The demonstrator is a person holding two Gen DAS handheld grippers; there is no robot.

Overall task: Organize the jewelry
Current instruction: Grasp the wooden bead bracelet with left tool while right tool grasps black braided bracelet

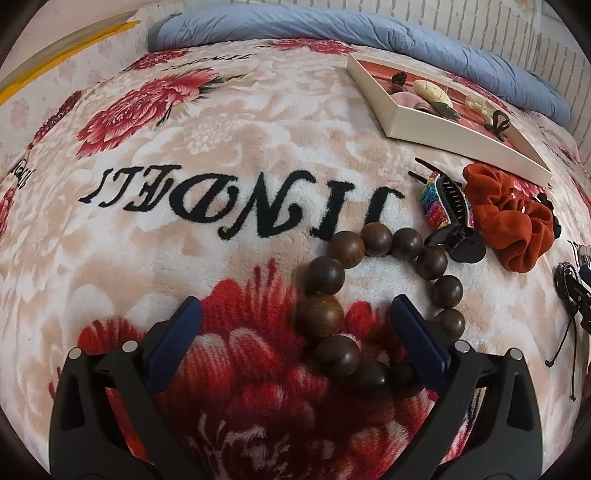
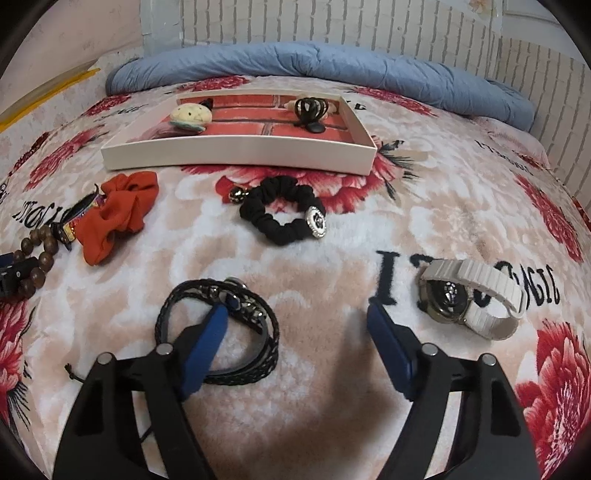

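While left wrist looks down: left tool (image 1: 295, 325) gapes over wooden bead bracelet (image 1: 373, 299) on the bed; beads hard, rolling, pinch across one strand.
Right wrist: right tool (image 2: 295, 332) spread, holding nothing; braided bracelet (image 2: 221, 328) limp, light, grab bundled cords.

Bare blanket (image 2: 332, 266) lies open between the black scrunchie (image 2: 282, 214) and the watch (image 2: 469, 295) — the white tray (image 2: 236, 151) bars the far side, the braided bracelet (image 2: 221, 328) crowds the left.

A plush floral blanket (image 2: 332, 258) covers the bed. A rolled blue quilt (image 2: 314, 62) lies at twelve o'clock, against a white brick-pattern wall (image 2: 332, 22).
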